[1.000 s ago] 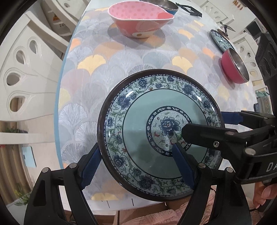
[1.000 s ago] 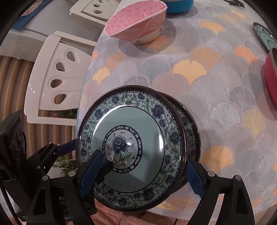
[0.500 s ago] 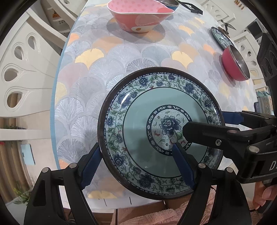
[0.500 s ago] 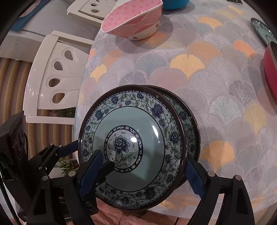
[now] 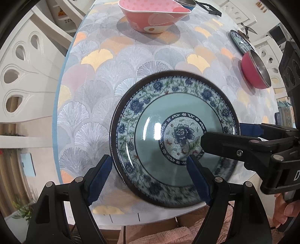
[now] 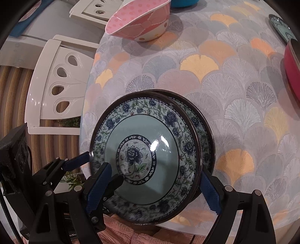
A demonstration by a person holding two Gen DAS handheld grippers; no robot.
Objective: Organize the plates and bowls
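Left wrist view: pink bowl and red bowl sit far across the counter. My left hand-held gripper gapes wide around the floral plate's rim.

Right wrist view: my right hand-held gripper spans the top plate, stacked on another plate; grip uncertain.

left wrist: close, downward | right wrist: likewise (perhaps nearer) | shared: plate

Two matching floral plates stacked near the worktop's front edge, top one tilted up. Pink bowl, red bowl and another plate further back.
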